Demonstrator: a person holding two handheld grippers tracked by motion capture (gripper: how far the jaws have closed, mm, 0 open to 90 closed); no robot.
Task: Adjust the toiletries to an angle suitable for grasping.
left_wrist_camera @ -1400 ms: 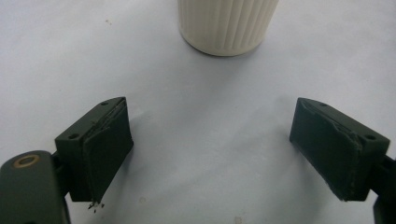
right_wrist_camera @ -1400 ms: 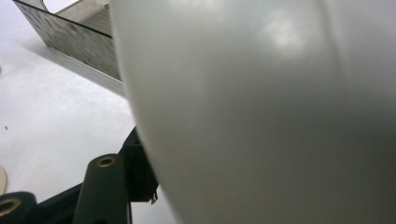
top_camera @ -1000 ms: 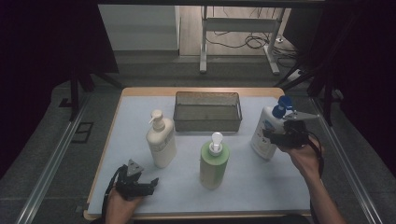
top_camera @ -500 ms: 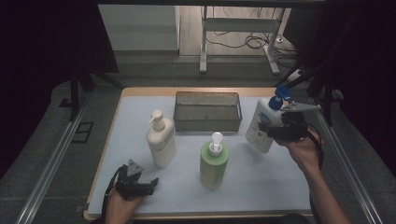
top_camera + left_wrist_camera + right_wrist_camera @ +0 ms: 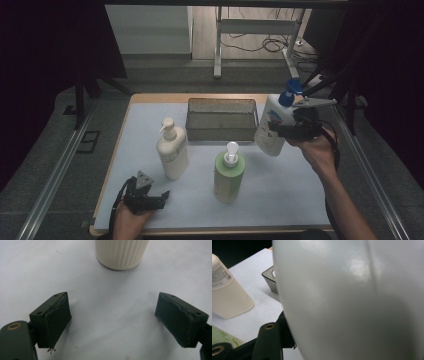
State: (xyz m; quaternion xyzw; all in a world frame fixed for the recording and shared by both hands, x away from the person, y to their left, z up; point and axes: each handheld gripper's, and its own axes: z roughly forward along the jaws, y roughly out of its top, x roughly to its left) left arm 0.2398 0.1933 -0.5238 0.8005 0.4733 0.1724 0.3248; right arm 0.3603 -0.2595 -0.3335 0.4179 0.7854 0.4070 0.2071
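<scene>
A white bottle with a blue pump top (image 5: pixel 273 126) hangs tilted above the table's right side, my right gripper (image 5: pixel 295 131) shut on its body. In the right gripper view that white bottle (image 5: pixel 352 300) looms close and hides the jaws' tips. A cream pump bottle (image 5: pixel 172 150) stands left of centre and a green pump bottle (image 5: pixel 229 173) stands in the middle. My left gripper (image 5: pixel 157 196) rests open at the table's front left; in the left gripper view its jaws stand wide apart over bare table, with the cream bottle's base (image 5: pixel 121 253) ahead.
A dark mesh basket (image 5: pixel 221 119) sits at the back centre of the pale table (image 5: pixel 280 200), just left of the lifted bottle. Metal rails run along both table sides. A frame and cables lie on the floor beyond.
The right gripper has lifted the white bottle off the table and carried it up and leftward, tilting it. The left gripper has stayed put.
</scene>
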